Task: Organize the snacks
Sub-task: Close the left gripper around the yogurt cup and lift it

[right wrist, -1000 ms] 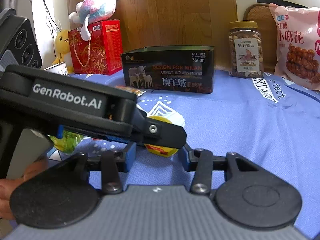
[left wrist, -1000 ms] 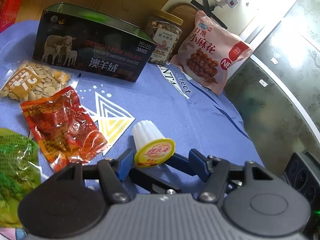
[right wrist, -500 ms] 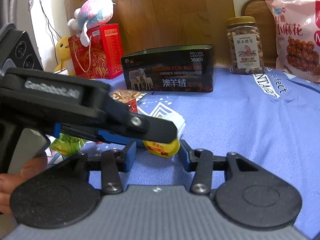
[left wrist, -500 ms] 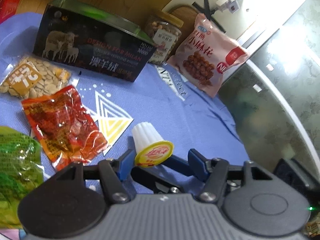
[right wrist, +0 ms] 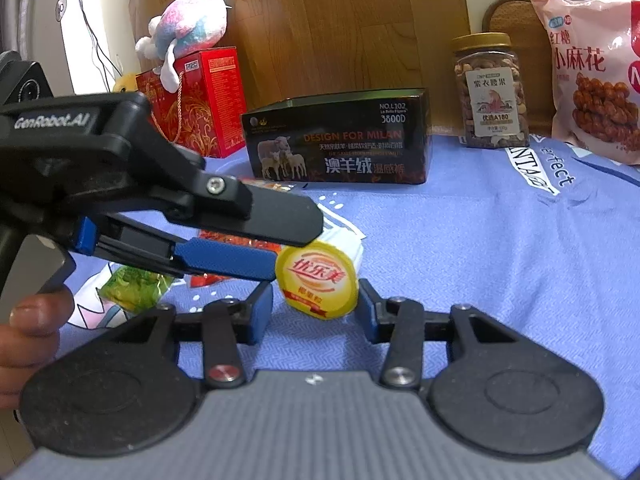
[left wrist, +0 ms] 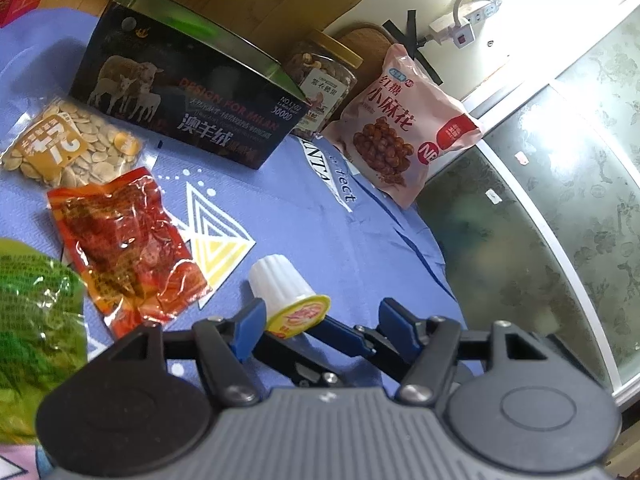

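Low centre of both frames: white ribbed jelly cup with yellow foil lid lay on the blue-clothed bench. Since a second ago, right gripper fingers were closing around it, not yet clamped; left gripper fingers opening, one pad touching. Handover likely under way.

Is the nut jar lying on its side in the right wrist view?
No, the nut jar stands upright on the blue cloth, gold lid on top.
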